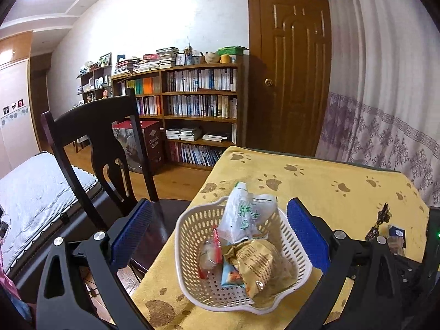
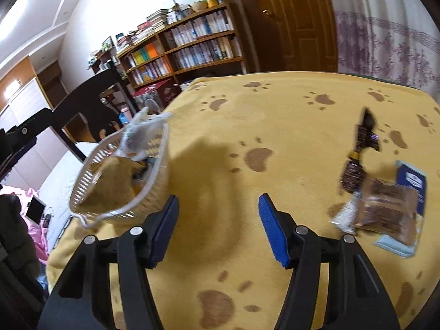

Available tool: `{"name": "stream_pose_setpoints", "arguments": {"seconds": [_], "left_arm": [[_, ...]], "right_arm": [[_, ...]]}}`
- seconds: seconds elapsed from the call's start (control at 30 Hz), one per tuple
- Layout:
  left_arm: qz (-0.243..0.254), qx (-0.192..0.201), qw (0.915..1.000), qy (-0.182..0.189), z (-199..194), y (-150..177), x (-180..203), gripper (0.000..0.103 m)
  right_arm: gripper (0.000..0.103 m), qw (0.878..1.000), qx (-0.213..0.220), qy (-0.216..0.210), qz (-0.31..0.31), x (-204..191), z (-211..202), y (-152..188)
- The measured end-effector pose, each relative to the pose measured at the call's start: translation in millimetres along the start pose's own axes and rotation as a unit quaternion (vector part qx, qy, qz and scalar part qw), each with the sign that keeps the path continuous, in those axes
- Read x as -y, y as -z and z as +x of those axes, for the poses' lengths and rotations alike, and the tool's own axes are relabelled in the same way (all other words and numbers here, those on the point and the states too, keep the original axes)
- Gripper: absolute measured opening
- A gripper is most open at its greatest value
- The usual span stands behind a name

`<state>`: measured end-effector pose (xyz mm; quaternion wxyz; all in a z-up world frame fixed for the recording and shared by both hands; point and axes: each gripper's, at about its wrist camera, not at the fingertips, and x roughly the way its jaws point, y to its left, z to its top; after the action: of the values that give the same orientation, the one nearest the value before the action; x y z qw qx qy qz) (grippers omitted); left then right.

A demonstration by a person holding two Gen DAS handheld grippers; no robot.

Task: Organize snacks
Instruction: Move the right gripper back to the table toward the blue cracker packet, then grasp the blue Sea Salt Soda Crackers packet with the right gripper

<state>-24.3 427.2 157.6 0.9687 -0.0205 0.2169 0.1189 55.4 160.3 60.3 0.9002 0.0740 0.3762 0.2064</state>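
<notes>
Since four packets already sit in the basket (image 1: 192, 236), I hold my left tongs (image 1: 220, 236) wide and empty around it, while my right tongs (image 2: 218, 228), also wide and empty, hang over bare cloth (image 2: 288, 115) beside the loose snacks (image 2: 385, 203).

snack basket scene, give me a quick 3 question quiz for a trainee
1. True or false: the white basket already holds several wrapped snacks.
2. Multiple choice: the snacks outside the basket, such as the brown packet, lie A) on the chair, B) on the yellow cloth, C) on the floor.
3. Fill in: both the left tongs and the right tongs are ____ and hold nothing.

Key: 1 true; 2 B; 3 open
</notes>
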Motion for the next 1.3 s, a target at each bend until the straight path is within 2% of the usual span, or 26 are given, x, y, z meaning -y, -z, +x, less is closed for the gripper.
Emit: {"name": "stream_pose_setpoints", "arguments": {"seconds": [0.23, 0.4, 0.53, 0.67, 0.8, 0.97, 1.3], "left_arm": [[0.023, -0.004, 0.9997, 0.011, 0.1, 5.3, 16.6, 0.100], [0.038, -0.010, 0.9989, 0.026, 0.1, 10.0, 29.0, 0.100], [0.050, -0.014, 0.9980, 0.036, -0.3, 13.5, 40.2, 0.100], [0.065, -0.017, 0.9967, 0.046, -1.2, 18.6, 52.0, 0.100], [0.079, -0.019, 0.9952, 0.054, -1.7, 22.8, 62.7, 0.100], [0.090, -0.024, 0.9936, 0.064, -2.3, 26.9, 69.4, 0.100], [0.099, -0.025, 0.9920, 0.073, -4.0, 29.6, 78.9, 0.100]], "right_arm": [[0.061, 0.998, 0.016, 0.044, 0.037, 56.1, -20.7, 9.9], [0.061, 0.992, 0.035, 0.084, 0.084, 105.4, -41.0, 15.2], [0.061, 0.982, 0.052, 0.128, 0.127, 147.5, -57.0, 19.1], [0.061, 0.967, 0.055, 0.177, 0.173, 185.9, -63.1, 18.9], [0.061, 0.957, 0.047, 0.198, 0.206, 216.5, -58.4, 13.6], [0.061, 0.952, 0.031, 0.197, 0.230, 230.1, -39.9, 0.3], [0.061, 0.957, 0.005, 0.211, 0.201, 213.0, 1.5, -25.1]]}}
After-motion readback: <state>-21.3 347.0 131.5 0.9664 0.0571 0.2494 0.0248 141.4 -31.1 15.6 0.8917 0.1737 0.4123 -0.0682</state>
